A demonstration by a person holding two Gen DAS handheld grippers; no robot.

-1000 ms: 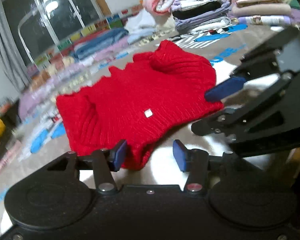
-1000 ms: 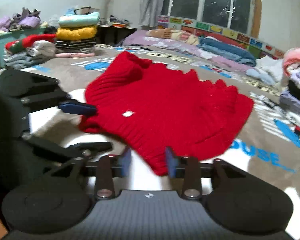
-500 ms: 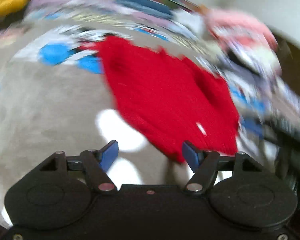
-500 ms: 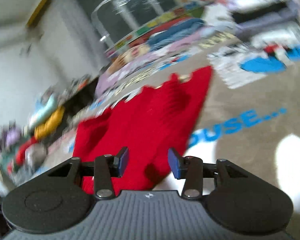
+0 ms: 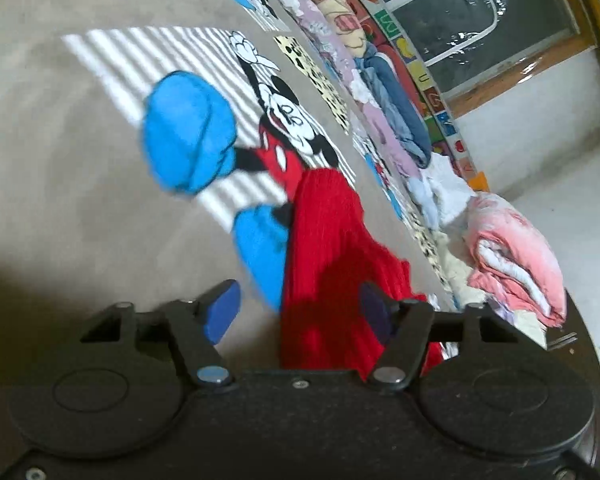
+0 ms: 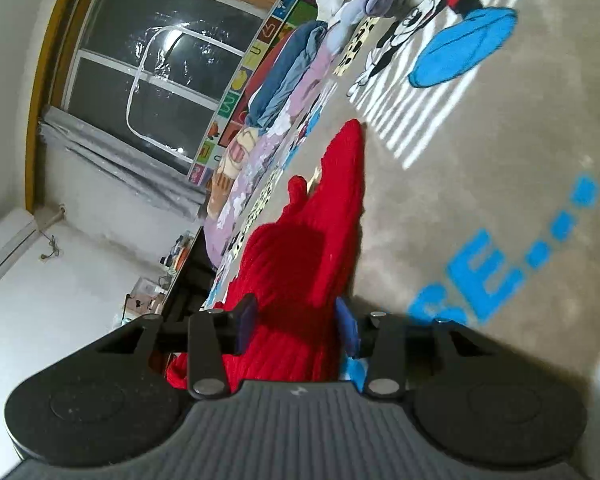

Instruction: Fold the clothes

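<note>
A red ribbed knit sweater (image 5: 328, 240) lies flat on the beige cartoon-print bed cover (image 5: 60, 160). My left gripper (image 5: 298, 312) is rolled onto its side at one end of it. Its jaws are closing, with the sweater's edge in the gap and the blue pads (image 5: 220, 312) off the cloth. In the right wrist view the sweater (image 6: 320, 240) stretches away from my right gripper (image 6: 296, 324), which is also rolled. Its jaws stand narrow and are closing slightly around red knit that fills the gap, with no clear pinch.
A pink and white stack of folded clothes (image 5: 516, 248) sits at the cover's edge near the left gripper. Loose blue and lilac garments (image 6: 292, 64) line the wall under the dark window (image 6: 160, 80). Bare printed cover (image 6: 500, 160) spreads beside the sweater.
Both grippers have rolled about a quarter turn and moved apart to opposite ends of the sweater. Neither gripper shows in the other's view any more. The sweater lies as before.
</note>
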